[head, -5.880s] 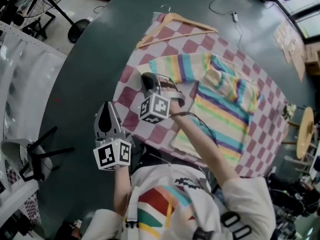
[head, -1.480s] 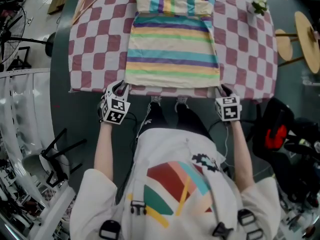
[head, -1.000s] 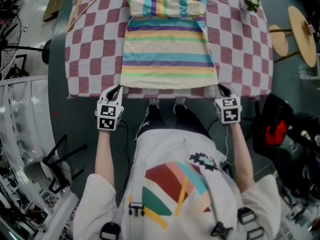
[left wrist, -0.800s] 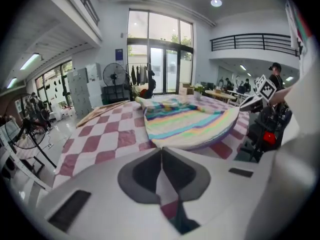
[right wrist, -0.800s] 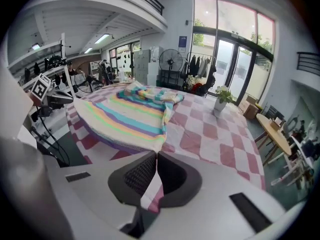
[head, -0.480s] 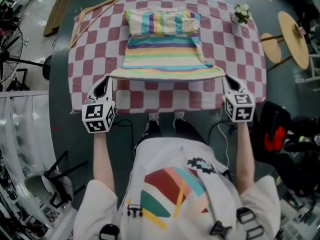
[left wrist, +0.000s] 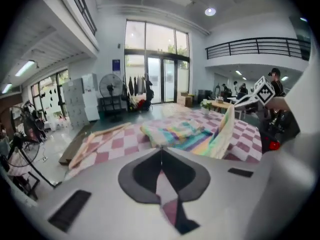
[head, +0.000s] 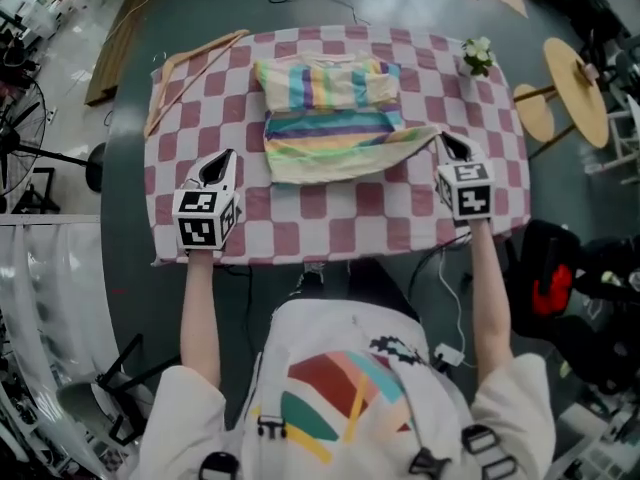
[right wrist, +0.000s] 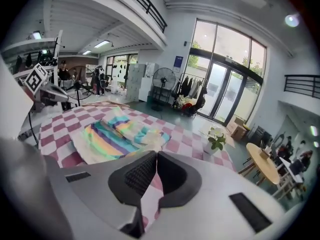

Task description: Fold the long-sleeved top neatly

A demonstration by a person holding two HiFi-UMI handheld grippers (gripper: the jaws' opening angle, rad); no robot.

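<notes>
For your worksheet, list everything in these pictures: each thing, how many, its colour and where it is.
striped top: one, pastel stripes, mid-table, near right corner lifted
checked cloth: one, pink and white, covering the table
hanger: one, pale wood, far left on the cloth
small plant: one, green and white, far right corner of the cloth
round tables: two, pale wood, on the floor right of the table
left gripper: one, grey, over the cloth left of the top, jaws just closed, nothing between them
right gripper: one, grey, right of the top, shut on its lifted corner
</notes>
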